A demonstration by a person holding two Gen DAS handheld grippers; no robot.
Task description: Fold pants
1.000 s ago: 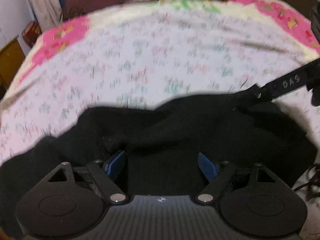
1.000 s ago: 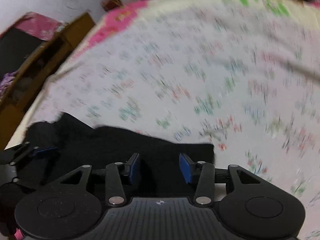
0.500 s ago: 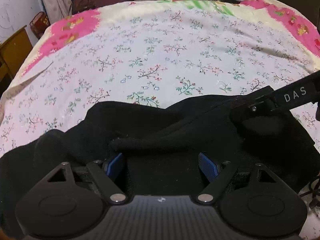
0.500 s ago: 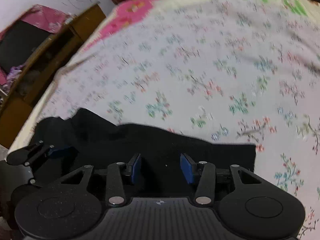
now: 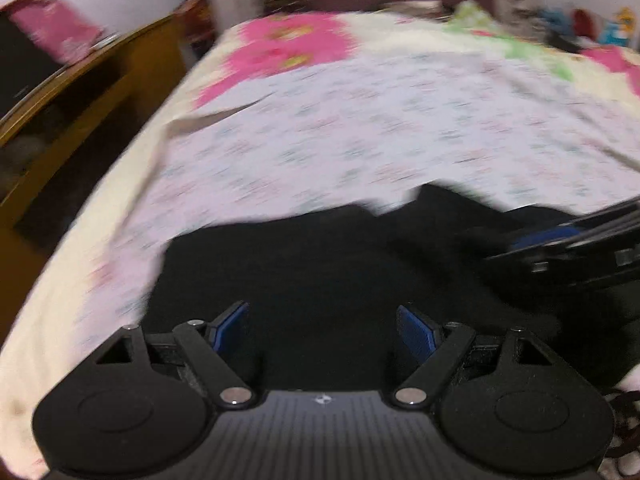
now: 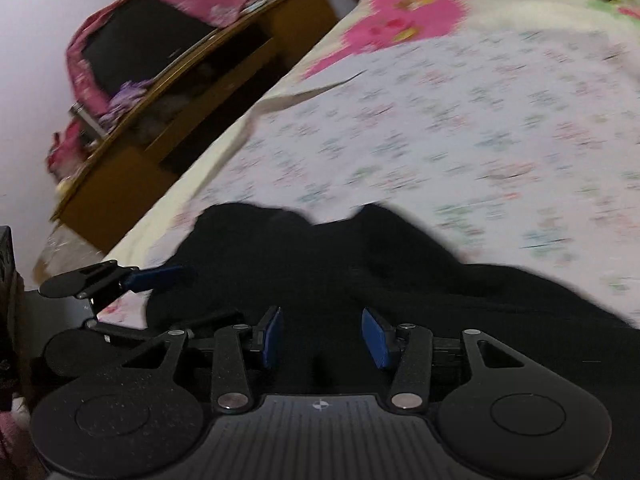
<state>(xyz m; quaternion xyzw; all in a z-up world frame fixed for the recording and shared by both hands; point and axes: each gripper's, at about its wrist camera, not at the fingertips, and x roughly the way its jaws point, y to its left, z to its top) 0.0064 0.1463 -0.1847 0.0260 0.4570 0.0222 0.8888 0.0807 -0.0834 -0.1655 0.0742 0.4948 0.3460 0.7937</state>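
Both views have swung toward the bed's left edge; left gripper [image 5: 320, 330] and right gripper [image 6: 322, 338] fingers spread above the black pants [image 5: 320, 264].

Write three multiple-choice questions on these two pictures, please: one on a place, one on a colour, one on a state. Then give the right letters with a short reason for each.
1. Where does the black fabric pair of pants lie?
A. on the flowered white bedsheet
B. on the brown wooden cabinet
C. on the floor

2. What colour are the pads on the fingers of the right gripper?
A. red
B. blue
C. green

3. How does the left gripper stand?
A. shut on the pants
B. open, above the pants
C. shut on the sheet

Key:
1 A: the flowered white bedsheet shows around the dark cloth; the brown wooden cabinet stands beside the bed.
2 B: both pads are blue.
3 B: a wide gap shows between its fingers, with black cloth behind it.
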